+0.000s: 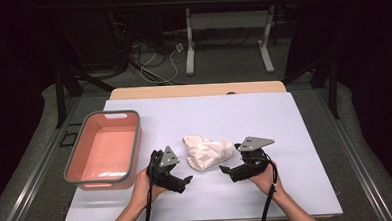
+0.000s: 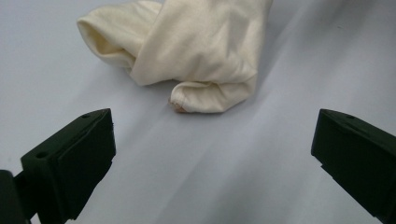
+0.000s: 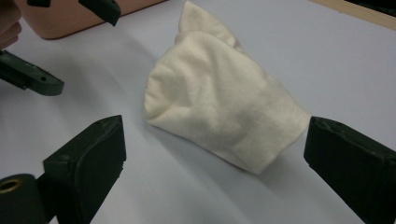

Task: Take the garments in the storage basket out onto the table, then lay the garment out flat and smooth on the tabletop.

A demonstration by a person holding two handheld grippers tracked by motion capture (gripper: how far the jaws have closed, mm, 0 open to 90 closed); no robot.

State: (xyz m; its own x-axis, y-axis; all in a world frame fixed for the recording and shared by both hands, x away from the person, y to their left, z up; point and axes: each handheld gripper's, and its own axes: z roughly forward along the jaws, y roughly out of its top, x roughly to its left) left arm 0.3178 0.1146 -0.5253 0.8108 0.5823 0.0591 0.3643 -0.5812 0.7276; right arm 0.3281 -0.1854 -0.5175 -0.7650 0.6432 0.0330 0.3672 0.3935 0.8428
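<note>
Your two grippers, low and facing inward

Your left gripper (image 1: 186, 181) and right gripper (image 1: 225, 170) both have jaws spread wide, gripping nothing, tips pointing toward each other.

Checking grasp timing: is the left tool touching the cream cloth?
Apart. In the left gripper view, bare table lies between the open left tool and the cream cloth.

Mat (image 1: 295, 136) open around cloth (image 1: 208, 151); basin (image 1: 104, 149) blocks left.

A crumpled cream cloth (image 2: 187, 51) lies on the pale sheet (image 2: 233, 158) covering the table, at the top of the left gripper view. The left gripper (image 2: 212, 140) has its two black jaws spread wide apart. Both stand short of the cloth, with bare sheet between them.
</note>
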